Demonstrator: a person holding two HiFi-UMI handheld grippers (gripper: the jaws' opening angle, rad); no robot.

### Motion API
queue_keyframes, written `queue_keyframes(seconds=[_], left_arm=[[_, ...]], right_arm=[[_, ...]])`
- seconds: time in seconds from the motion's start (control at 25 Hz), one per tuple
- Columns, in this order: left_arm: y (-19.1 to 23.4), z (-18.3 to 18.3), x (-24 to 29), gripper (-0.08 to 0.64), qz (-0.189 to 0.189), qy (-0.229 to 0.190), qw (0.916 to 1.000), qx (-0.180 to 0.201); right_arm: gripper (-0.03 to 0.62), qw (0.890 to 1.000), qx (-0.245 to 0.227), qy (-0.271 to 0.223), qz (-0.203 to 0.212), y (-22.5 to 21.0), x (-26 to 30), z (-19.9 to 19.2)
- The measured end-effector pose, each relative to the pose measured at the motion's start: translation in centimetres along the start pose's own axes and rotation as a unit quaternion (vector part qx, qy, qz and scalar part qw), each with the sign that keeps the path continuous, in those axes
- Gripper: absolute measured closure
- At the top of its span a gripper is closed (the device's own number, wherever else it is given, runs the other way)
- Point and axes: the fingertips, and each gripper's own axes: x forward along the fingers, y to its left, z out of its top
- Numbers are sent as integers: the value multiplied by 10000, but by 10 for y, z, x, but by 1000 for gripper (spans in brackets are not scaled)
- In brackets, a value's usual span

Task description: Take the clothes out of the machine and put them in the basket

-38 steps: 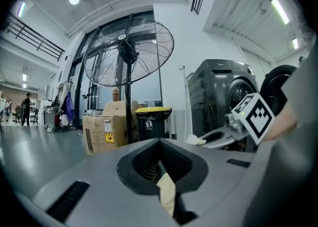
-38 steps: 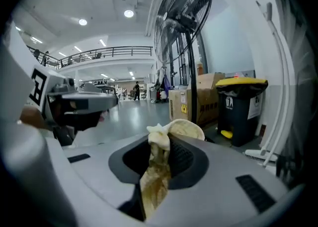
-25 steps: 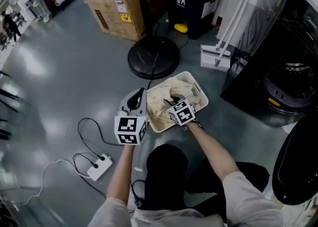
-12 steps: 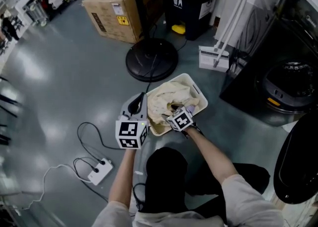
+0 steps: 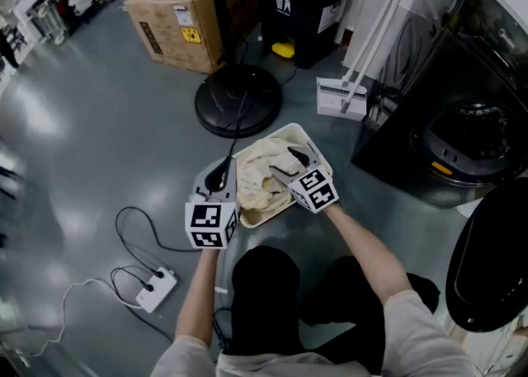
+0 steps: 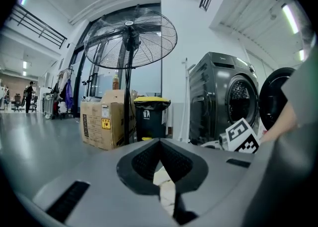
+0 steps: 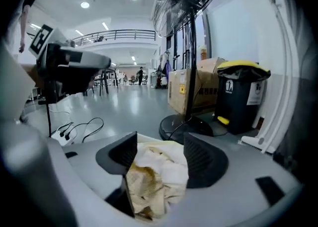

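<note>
A white basket (image 5: 311,143) sits on the floor in front of me, filled with cream clothes (image 5: 262,176). My right gripper (image 5: 290,164) hovers over the pile's right side. Its jaws have just been opening and now stand open, and the clothes (image 7: 156,176) show loose below and between them, not pressed by the pads. My left gripper (image 5: 224,167) sits at the basket's left edge with its jaws shut (image 6: 159,142) and nothing held. The dark washing machine (image 5: 466,140) stands at the right with its round door (image 5: 487,264) swung open.
A floor fan's round base (image 5: 238,101) and pole stand just beyond the basket. A cardboard box (image 5: 177,25) and a black bin with a yellow lid (image 5: 305,0) are behind it. A white dustpan (image 5: 338,96) leans near the machine. A power strip (image 5: 155,287) with cables lies at the left.
The right gripper has let go of the clothes, opened its jaws and lifted up and to the right off the pile. The left gripper has stayed at the basket's left edge.
</note>
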Motion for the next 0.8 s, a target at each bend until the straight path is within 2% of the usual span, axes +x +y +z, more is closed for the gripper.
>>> queue_keyframes(seconds=[0.16,0.28,0.52,0.8], left_arm=[[-14,-1,5,541,-144,-14,9999,-13],[-26,0,13,541,-266,-15,9996,33],[-49,0,28,541,-512,-12,9987,-15],[-91,33,43,541,-851,-145,9959,287]], right_arm=[[495,9980,-55,33,-636,-48,-30,11],[561,9963,-19,107,-854,-77,-54,14],[568,9941,72,49,-1077,-111,-104,26],[568,9830,508,-251,-1748,-162,-187,40]])
